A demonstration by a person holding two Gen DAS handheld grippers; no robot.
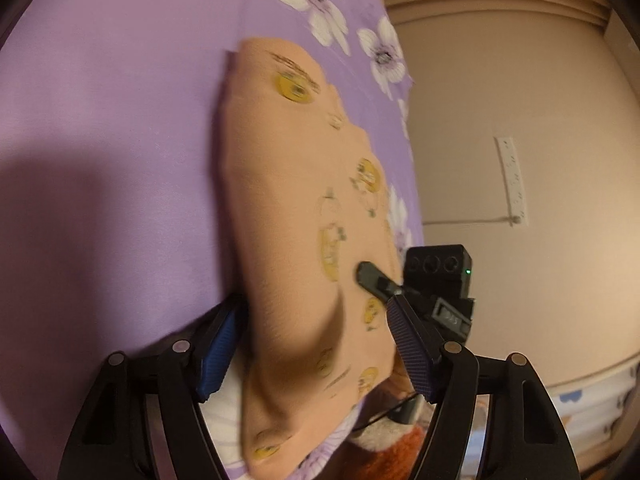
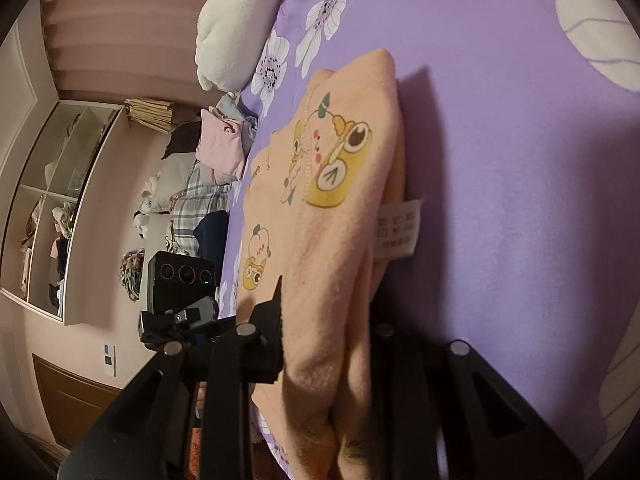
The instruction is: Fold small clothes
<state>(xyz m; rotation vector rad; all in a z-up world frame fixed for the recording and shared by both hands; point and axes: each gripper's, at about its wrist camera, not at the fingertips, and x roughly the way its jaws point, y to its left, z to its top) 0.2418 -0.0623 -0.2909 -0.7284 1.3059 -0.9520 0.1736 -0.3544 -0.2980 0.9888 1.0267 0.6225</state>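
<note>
On a bed covered by a purple floral sheet (image 1: 100, 140) lies a peach child's garment (image 1: 288, 208) printed with yellow cartoon figures. Left tongs (image 1: 316, 344) stand fairly wide, a raised fold of the garment between the blue pads, which do not clearly press it. Right tongs (image 2: 328, 320) are narrowed onto a bunched edge of the same garment (image 2: 332, 208), gripping it. A white care label (image 2: 398, 228) sticks out at its side.
</note>
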